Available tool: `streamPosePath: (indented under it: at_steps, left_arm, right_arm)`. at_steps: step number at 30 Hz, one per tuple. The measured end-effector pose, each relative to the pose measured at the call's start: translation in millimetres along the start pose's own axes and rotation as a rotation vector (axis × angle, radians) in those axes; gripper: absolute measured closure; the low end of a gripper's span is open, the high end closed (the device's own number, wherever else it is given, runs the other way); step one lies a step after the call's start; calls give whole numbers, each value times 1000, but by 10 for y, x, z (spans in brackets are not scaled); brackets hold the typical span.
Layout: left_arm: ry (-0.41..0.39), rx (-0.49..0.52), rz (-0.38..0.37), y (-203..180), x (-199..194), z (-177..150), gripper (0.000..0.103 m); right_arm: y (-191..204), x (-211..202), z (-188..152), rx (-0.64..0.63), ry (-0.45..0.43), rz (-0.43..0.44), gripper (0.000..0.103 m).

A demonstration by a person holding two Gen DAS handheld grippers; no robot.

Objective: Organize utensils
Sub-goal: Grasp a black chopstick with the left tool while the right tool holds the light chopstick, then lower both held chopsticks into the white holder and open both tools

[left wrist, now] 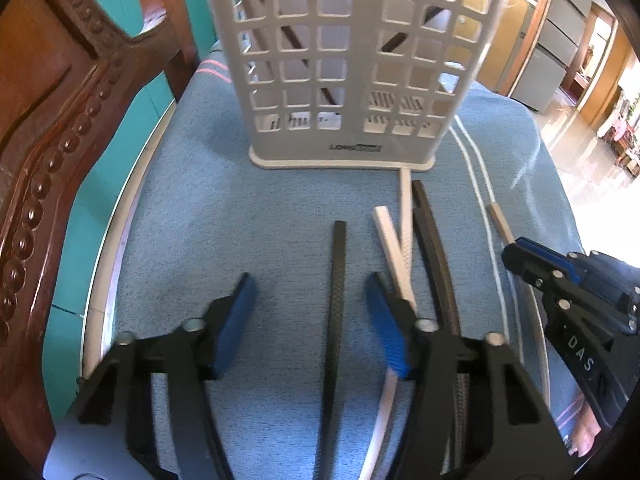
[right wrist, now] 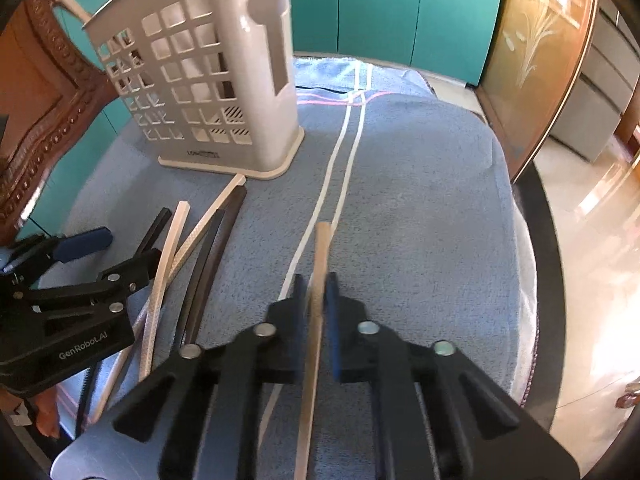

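Note:
A grey slotted utensil holder stands upright on a blue towel. Several chopsticks lie in front of it. One black chopstick runs lengthwise between the fingers of my left gripper, which is open and touches nothing. Just right of it lie two white chopsticks and two dark chopsticks, overlapping. My right gripper is shut on a tan wooden chopstick, whose tip pokes forward past the fingers. In the right wrist view the left gripper hovers over the pile.
A carved wooden chair back rises close on the left. Teal cabinet doors stand behind the towel. Two white stripes run along the cloth. The table's right edge drops to a shiny floor.

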State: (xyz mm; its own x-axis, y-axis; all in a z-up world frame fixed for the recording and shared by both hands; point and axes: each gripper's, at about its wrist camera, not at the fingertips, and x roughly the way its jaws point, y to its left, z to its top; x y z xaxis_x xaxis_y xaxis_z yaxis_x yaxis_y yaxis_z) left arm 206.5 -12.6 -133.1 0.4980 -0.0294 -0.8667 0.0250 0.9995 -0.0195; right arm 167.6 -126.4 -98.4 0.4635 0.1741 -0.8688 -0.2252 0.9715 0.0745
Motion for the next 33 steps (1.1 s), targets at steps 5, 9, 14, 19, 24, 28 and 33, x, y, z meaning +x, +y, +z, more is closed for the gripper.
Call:
streamPosePath:
  at_steps: [5, 9, 14, 19, 24, 28, 33]
  left_arm:
    - [-11, 6, -11, 5, -9, 23, 96]
    - [-42, -15, 9, 74, -67, 51, 96]
    - [-181, -13, 30, 121, -418, 95, 96]
    - [-355, 10, -18, 148, -1041, 77, 96]
    - [-487, 47, -56, 150, -1658, 69, 96]
    - [-571, 27, -94, 247, -2073, 211, 96]
    - [-715, -31, -175, 400, -2629, 644, 96]
  right_arm:
    - [-5, 6, 8, 2, -4, 13, 96]
    - [-51, -28, 25, 26, -22, 33, 96]
    - [-92, -342, 68, 37, -145, 43, 96]
    - [-181, -872, 111, 50, -292, 130, 96]
    - [-297, -1499, 107, 74, -430, 218, 96]
    - [-233, -1925, 178, 49, -510, 251, 96]
    - [-158, -2350, 539, 49, -609, 312, 96]
